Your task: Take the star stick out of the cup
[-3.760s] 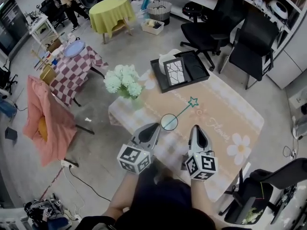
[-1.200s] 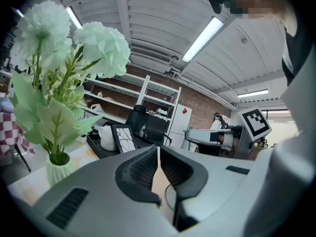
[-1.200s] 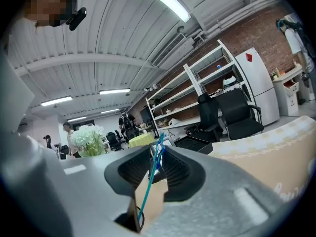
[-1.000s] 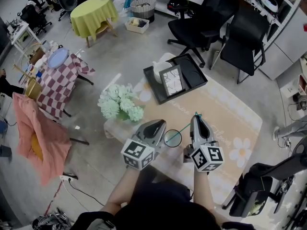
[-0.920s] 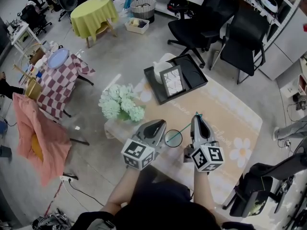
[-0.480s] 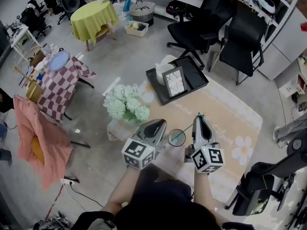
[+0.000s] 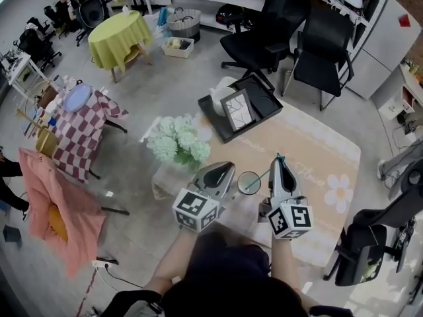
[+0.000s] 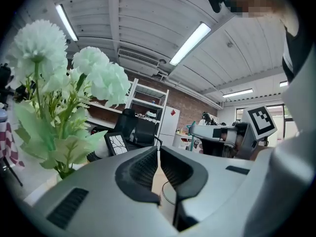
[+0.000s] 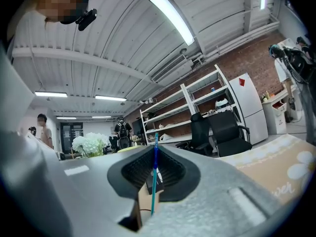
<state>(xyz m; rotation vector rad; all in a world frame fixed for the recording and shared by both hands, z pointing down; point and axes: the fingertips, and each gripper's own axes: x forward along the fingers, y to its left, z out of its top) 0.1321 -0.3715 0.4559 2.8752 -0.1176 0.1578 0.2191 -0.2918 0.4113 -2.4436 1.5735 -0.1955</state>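
Note:
A clear cup [image 7: 249, 182] stands near the table's front left edge. The thin teal star stick [image 7: 262, 175] leans out of it toward the right. My right gripper [image 7: 277, 160] is shut on the stick just below the star; in the right gripper view the shaft [image 9: 154, 181] runs up between the pressed pads [image 9: 155, 152]. My left gripper [image 7: 230, 168] is at the cup's left rim, jaws closed together [image 8: 158, 154], with the cup's clear wall [image 8: 167, 204] showing in the gap below them.
A vase of pale green flowers [image 7: 177, 144] stands just left of my left gripper. A black tray [image 7: 239, 107] with a framed picture lies at the table's far end. The beige cloth [image 7: 324, 167] spreads to the right. Black office chairs [image 7: 264, 38] stand beyond.
Earlier the stick stood free in the cup with my right gripper short of it. The right gripper has since reached its star end and holds it. Over the last second only the camera shifts.

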